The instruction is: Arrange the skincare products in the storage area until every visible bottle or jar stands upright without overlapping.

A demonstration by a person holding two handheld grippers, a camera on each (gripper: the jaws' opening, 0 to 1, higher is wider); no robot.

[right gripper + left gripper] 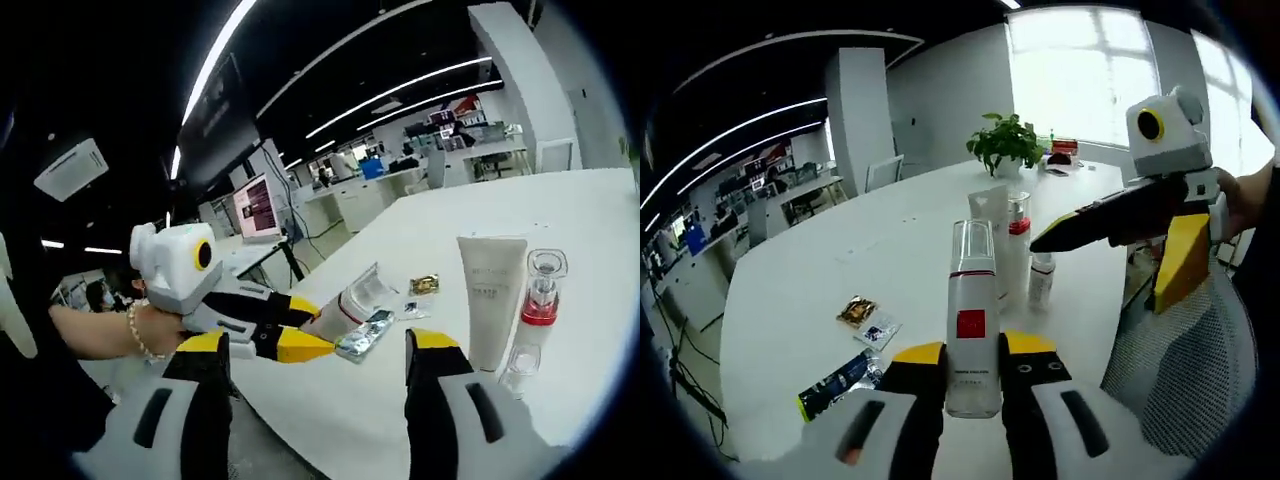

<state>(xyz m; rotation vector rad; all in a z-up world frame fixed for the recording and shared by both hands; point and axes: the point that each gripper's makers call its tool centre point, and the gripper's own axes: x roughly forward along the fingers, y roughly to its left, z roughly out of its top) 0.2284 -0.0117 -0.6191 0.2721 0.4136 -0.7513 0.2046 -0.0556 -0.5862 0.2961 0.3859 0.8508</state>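
Ceiling: dark, crossed by long white light strips [222, 45].
Window: large, bright [1085, 75].
Tabletop: white, curved [800, 290].
Plant: green, potted [1006, 143].
Chair: grey mesh back [1185, 350].
Monitor: lit screen [257, 205].

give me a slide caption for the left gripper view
Left gripper grips a clear bottle upright above the white table.

A white table [790, 290] carries a potted plant [1006, 143] at its far end. Three foil sachets [857, 311] [878, 331] [838, 383] lie flat near its edge. A mesh-backed chair [1185, 350] stands beside it. A lit monitor [256, 207] stands on a desk behind.
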